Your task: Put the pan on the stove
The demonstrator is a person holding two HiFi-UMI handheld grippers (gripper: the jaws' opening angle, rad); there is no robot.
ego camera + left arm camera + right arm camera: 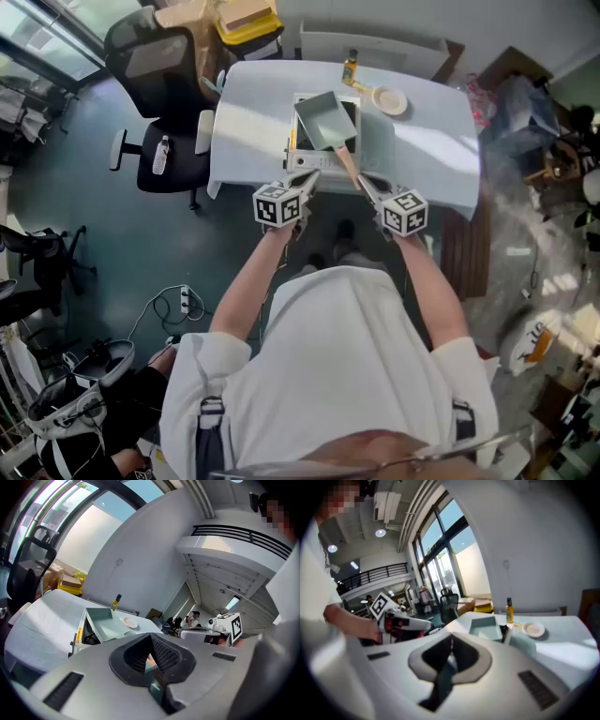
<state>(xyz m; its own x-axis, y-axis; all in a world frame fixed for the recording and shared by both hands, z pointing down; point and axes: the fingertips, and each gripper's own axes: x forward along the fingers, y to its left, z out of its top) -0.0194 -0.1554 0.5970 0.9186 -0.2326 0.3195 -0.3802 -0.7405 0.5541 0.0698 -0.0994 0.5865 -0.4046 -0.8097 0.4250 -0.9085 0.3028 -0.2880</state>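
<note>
A teal rectangular pan [323, 119] rests on the small table-top stove [302, 161], its wooden handle [345, 161] pointing toward me. My left gripper [311, 176] hangs at the stove's front edge, left of the handle, shut and empty. To the right of the handle my right gripper [362, 181] is also shut with nothing in it. In the left gripper view the closed jaws [151, 637] face the pan [105, 623] and the stove [79, 637]. From the right gripper view, the shut jaws [451, 641] point toward the pan [485, 627].
An oil bottle [350, 67] and a small plate [391, 101] stand on the pale table [253, 131] behind the stove. A black office chair [159, 84] is at the table's left, with boxes [246, 21] beyond. Clutter lies on the floor at the right.
</note>
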